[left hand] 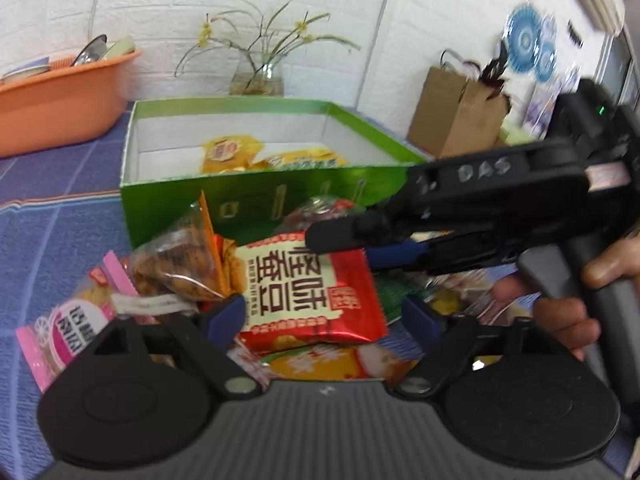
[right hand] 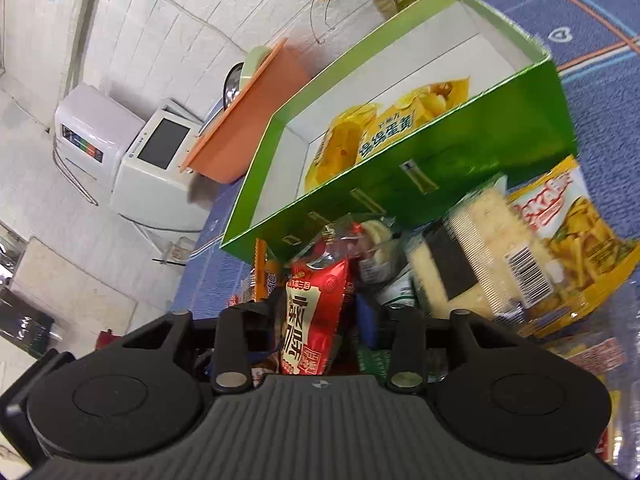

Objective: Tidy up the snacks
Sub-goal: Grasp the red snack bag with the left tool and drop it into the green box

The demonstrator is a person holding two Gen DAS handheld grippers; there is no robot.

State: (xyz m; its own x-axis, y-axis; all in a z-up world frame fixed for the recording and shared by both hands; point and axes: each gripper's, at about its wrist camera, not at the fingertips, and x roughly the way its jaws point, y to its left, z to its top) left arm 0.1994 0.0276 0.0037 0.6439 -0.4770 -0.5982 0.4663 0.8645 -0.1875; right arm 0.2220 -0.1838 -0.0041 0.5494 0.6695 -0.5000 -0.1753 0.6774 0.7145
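A green cardboard box (left hand: 256, 196) (right hand: 440, 168) stands on the blue tablecloth with two yellow snack packs (left hand: 232, 152) (right hand: 384, 132) inside. A pile of snacks lies in front of it. My left gripper (left hand: 324, 314) is open, its blue pads either side of a red and cream packet (left hand: 308, 288) lying on the pile. My right gripper (left hand: 340, 240) (right hand: 316, 320) comes in from the right over the same red packet (right hand: 312, 320), jaws apart around its edge. A clear bag of brown snacks (left hand: 172, 264) and a pink packet (left hand: 68, 320) lie to the left.
An orange basin (left hand: 60, 96) with dishes stands at the back left. A glass vase (left hand: 260, 76) with twigs and a brown paper bag (left hand: 456, 116) stand behind the box. A yellow chips bag (right hand: 576, 240) and a rice-cracker pack (right hand: 480, 248) lie right of the pile.
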